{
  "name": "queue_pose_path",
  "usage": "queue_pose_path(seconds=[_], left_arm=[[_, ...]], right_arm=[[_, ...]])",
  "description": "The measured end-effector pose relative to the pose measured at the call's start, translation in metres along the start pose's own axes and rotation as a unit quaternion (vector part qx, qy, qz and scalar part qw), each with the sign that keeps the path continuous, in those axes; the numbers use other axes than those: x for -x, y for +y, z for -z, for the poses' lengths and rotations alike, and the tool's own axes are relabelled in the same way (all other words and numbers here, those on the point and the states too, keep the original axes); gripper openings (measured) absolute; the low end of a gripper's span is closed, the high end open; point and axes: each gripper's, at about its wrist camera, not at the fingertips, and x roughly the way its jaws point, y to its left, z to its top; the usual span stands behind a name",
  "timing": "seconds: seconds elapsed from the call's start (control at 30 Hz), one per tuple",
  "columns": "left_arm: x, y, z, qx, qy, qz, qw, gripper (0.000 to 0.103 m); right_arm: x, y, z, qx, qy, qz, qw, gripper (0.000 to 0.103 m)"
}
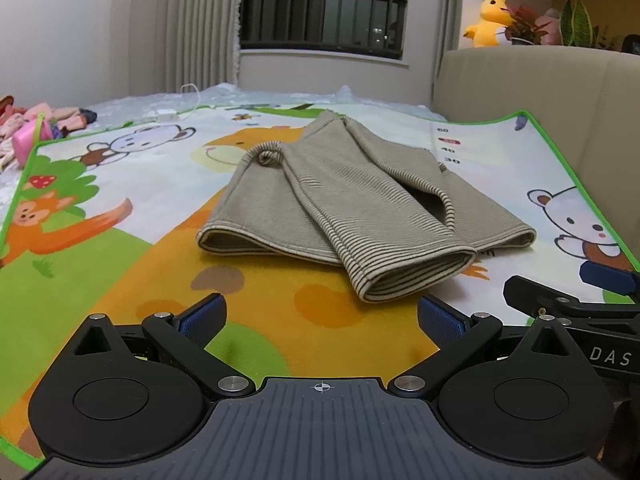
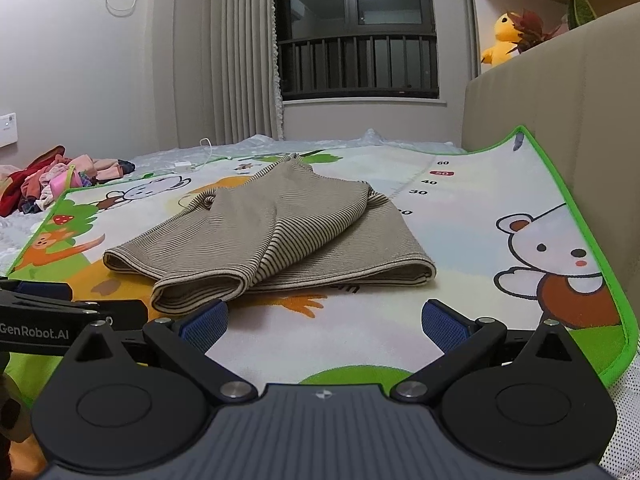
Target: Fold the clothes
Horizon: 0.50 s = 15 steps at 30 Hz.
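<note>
A beige striped garment lies folded on the cartoon play mat, sleeves laid over the body. It also shows in the right wrist view. My left gripper is open and empty, just in front of the garment's near fold. My right gripper is open and empty, close to the garment's near edge, its left pad almost at the folded sleeve. The right gripper's body shows at the right edge of the left wrist view. The left gripper's body shows at the left of the right wrist view.
A pile of other clothes lies at the far left beyond the mat. A white charger and cable lie behind the mat. A beige headboard rises on the right, with a yellow plush toy and plants above.
</note>
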Motion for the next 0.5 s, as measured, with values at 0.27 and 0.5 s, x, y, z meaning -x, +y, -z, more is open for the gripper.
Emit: queue_pose_path(seconds=[0.27,0.5], left_arm=[[-0.0013,0.0003,0.0007,-0.001,0.003,0.001,1.0000,0.103],[-0.0005,-0.0001,0.0022,-0.002,0.004,0.000,1.0000,0.103]], right_arm=[[-0.0010,-0.0005,0.0001,-0.002,0.003,-0.001,1.000,0.103],[-0.0015,-0.0008,0.0006,-0.002,0.004,-0.002,1.000,0.103]])
